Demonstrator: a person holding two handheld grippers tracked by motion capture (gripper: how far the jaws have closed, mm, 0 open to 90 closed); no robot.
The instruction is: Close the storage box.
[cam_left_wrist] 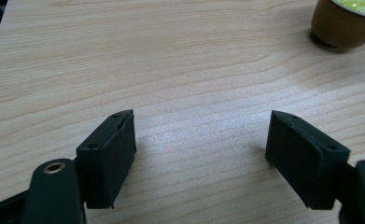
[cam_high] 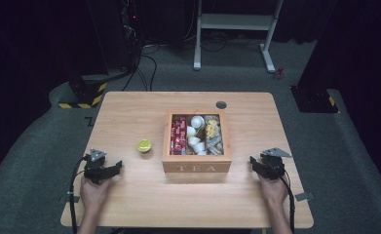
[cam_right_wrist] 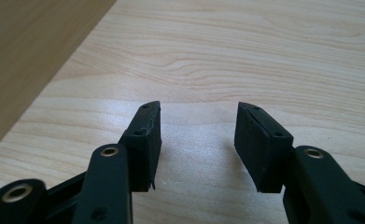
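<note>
A wooden box marked TEA [cam_high: 196, 167] stands open at the middle of the table, holding red packets [cam_high: 179, 134], white capsules [cam_high: 195, 131] and other sachets. A brown capsule with a yellow-green lid [cam_high: 144, 146] sits on the table left of the box. It appears at the top right of the left gripper view [cam_left_wrist: 346, 21]. My left gripper [cam_high: 115, 168] rests near the front left, open over bare wood [cam_left_wrist: 201, 135], its jaws towards the capsule. My right gripper [cam_high: 254, 163] stands open [cam_right_wrist: 199, 126] just right of the box, whose side wall [cam_right_wrist: 26, 56] is beside it.
A round grey cable hole [cam_high: 221, 105] lies behind the box near the table's far edge. Beyond the table on the floor are a white desk frame [cam_high: 234, 22], cables and a yellow-black striped base [cam_high: 83, 97].
</note>
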